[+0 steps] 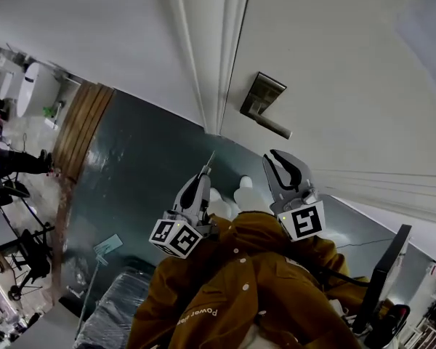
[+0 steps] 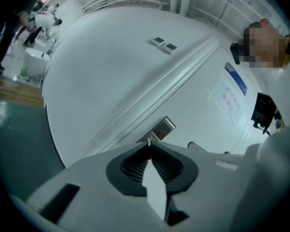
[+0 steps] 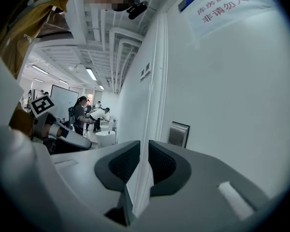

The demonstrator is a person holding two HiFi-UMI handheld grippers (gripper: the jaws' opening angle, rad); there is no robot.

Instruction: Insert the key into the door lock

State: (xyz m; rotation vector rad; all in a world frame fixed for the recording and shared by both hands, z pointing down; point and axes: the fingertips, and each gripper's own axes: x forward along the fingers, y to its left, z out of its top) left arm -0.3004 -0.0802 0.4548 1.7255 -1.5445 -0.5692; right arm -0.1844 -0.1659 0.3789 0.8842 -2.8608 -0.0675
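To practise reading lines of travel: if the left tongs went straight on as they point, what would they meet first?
Probably the metal lock plate on the white door: the key held in the left tongs points right at it, though depth is unclear.

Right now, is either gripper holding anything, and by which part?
The left gripper pinches a thin silver metal key by its rear end, tip protruding; the right gripper holds nothing.

The door point(image 1: 334, 64) is plain white, its lock plate point(image 1: 264, 97) brushed silver. The floor point(image 1: 145, 173) is dark teal, edged at left by a brown wooden strip point(image 1: 83, 126). A mustard-brown jacket point(image 1: 254, 282) fills the bottom. The left gripper point(image 1: 203, 177) and right gripper point(image 1: 273, 155) are grey and black, marked with black-and-white squares.
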